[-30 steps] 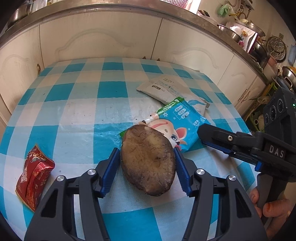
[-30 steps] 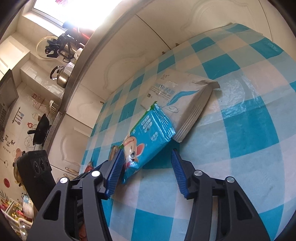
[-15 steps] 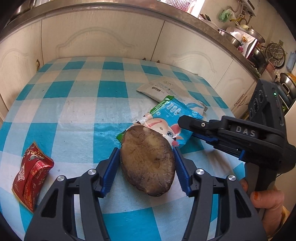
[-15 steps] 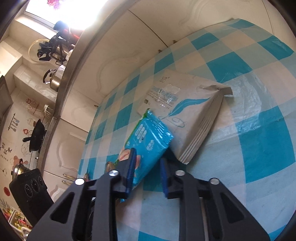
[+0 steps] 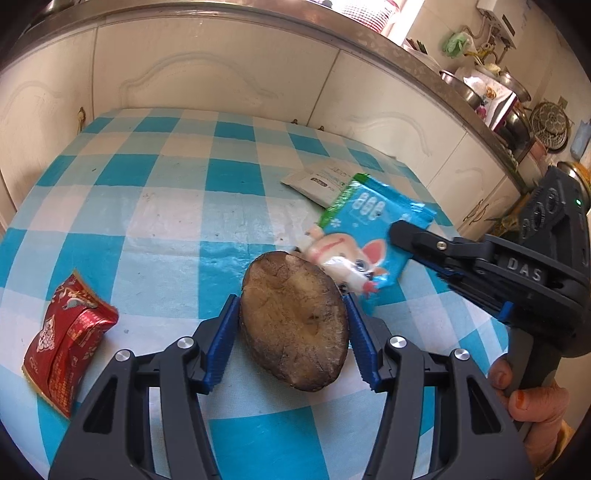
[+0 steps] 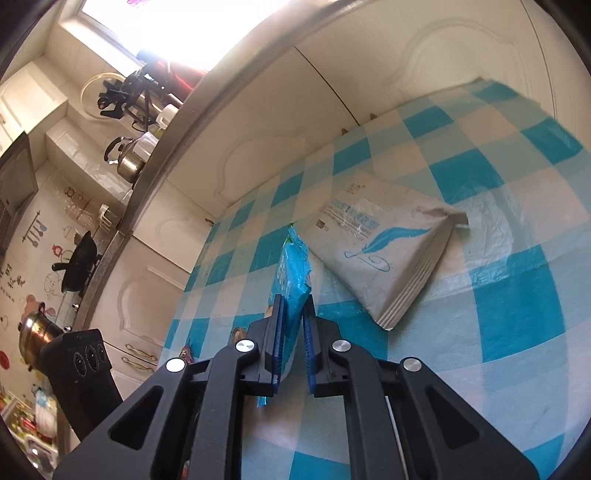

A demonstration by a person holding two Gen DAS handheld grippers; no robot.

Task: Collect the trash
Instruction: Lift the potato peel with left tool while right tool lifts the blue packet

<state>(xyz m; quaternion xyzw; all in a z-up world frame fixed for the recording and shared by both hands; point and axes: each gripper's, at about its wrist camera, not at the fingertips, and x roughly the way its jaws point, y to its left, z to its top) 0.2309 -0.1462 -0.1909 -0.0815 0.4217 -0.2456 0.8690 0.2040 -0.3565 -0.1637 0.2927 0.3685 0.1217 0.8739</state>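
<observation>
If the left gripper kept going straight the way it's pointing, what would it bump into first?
The brown potato already sits between the left gripper jaws. Just past it hangs the blue wrapper, pinched by the right gripper. Depth is hard to judge.

Table covered with a blue-and-white checked cloth, set against cream cabinet doors with raised arched panels under a metal-edged counter. Strong daylight from a window above the counter. Kettle, pots and a wok on the counter; cartoon stickers on the tiled wall.
</observation>
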